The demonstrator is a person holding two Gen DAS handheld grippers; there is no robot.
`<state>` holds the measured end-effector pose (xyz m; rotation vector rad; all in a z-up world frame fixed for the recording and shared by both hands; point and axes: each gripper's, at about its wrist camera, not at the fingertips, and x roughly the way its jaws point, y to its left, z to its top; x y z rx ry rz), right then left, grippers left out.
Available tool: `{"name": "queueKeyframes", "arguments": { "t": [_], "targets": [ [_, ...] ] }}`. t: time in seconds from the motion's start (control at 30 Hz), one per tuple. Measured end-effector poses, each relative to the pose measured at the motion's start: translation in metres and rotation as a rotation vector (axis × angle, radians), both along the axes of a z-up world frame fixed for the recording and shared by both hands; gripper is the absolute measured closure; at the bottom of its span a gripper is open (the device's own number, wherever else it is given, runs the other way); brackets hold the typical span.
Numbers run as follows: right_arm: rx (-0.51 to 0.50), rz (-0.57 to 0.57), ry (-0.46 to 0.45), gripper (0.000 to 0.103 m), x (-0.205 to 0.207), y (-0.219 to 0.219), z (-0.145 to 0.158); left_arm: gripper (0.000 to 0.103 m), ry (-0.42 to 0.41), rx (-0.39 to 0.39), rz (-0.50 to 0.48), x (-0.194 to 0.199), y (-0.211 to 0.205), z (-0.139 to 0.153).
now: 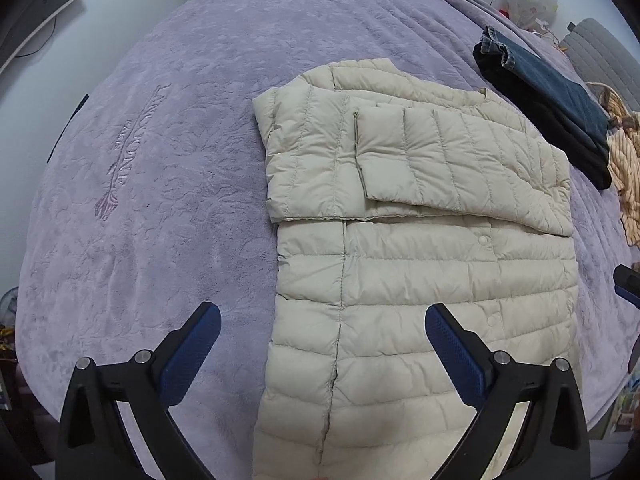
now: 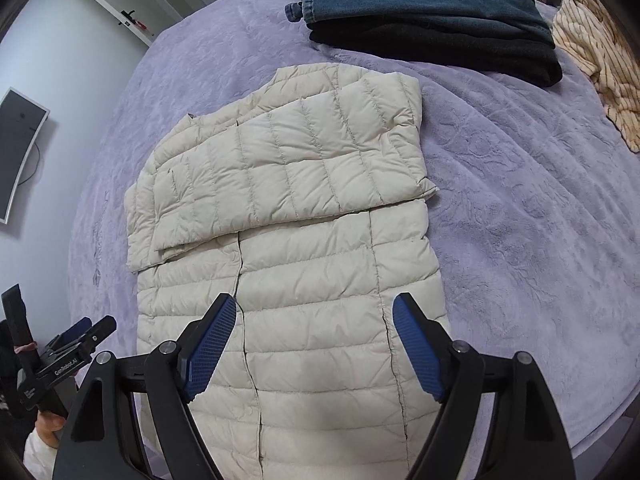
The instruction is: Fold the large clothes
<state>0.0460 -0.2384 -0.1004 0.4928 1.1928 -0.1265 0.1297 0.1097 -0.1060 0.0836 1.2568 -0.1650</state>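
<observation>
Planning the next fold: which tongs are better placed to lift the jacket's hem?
Slightly the right tongs: open and centred over the cream jacket. The left tongs, also open, straddle its edge.

A lilac embossed bedspread (image 1: 160, 160) covers the bed, an embroidered logo (image 1: 128, 148) stitched into it. Folded blue jeans (image 2: 432, 0) lie atop a folded black garment (image 2: 440, 48), with a crumpled striped shirt (image 2: 600, 64) just beside them (orange-cream stripes). A curved monitor (image 2: 18, 152) stands near the white wall.
</observation>
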Motion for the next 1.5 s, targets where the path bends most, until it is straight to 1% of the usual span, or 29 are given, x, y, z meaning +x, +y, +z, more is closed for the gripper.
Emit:
{"name": "queueKeyframes", "arguments": {
  "t": [0.17, 0.2, 0.23, 0.4, 0.5, 0.7, 0.9, 0.97, 1.03, 1.2, 1.27, 1.37, 1.5],
  "targets": [
    [-0.010, 0.002, -0.004, 0.018, -0.008, 0.002, 0.005, 0.001, -0.008, -0.002, 0.001, -0.009, 0.003, 0.005],
    [-0.015, 0.004, -0.005, 0.015, -0.010, 0.003, 0.006, 0.001, -0.007, 0.007, 0.000, -0.011, 0.003, 0.005],
    [-0.017, 0.005, -0.009, 0.000, -0.012, 0.004, 0.008, 0.001, -0.006, 0.016, -0.001, -0.013, 0.003, 0.005],
    [0.011, 0.022, -0.041, 0.000, -0.021, 0.008, 0.016, 0.001, -0.003, 0.027, -0.005, -0.020, 0.006, 0.006],
    [0.024, 0.017, -0.058, 0.000, -0.028, 0.009, 0.019, 0.001, 0.012, 0.017, -0.018, -0.023, 0.008, 0.006],
    [0.024, 0.006, -0.013, 0.000, -0.037, 0.002, 0.017, 0.001, 0.006, 0.022, -0.035, -0.032, 0.009, 0.007],
    [0.025, -0.025, -0.003, 0.000, -0.051, -0.011, 0.018, 0.001, 0.019, 0.050, -0.049, -0.040, 0.017, 0.000],
    [0.035, -0.032, 0.018, 0.000, -0.056, -0.016, 0.013, 0.001, 0.044, 0.052, -0.058, -0.044, 0.022, -0.007],
    [0.062, -0.039, 0.038, 0.000, -0.064, -0.021, 0.006, 0.001, 0.080, 0.036, -0.071, -0.050, 0.030, -0.015],
    [0.133, -0.065, 0.109, 0.000, -0.089, -0.034, -0.022, 0.001, 0.168, 0.012, -0.074, -0.068, 0.054, -0.042],
    [0.160, -0.084, 0.146, 0.000, -0.101, -0.040, -0.036, 0.001, 0.223, -0.022, -0.061, -0.075, 0.065, -0.054],
    [0.211, -0.126, 0.192, 0.000, -0.122, -0.052, -0.056, 0.001, 0.299, -0.098, -0.044, -0.085, 0.078, -0.068],
    [0.290, -0.198, 0.238, 0.000, -0.151, -0.066, -0.080, 0.001, 0.369, -0.170, -0.075, -0.097, 0.078, -0.082]
  ]
}}
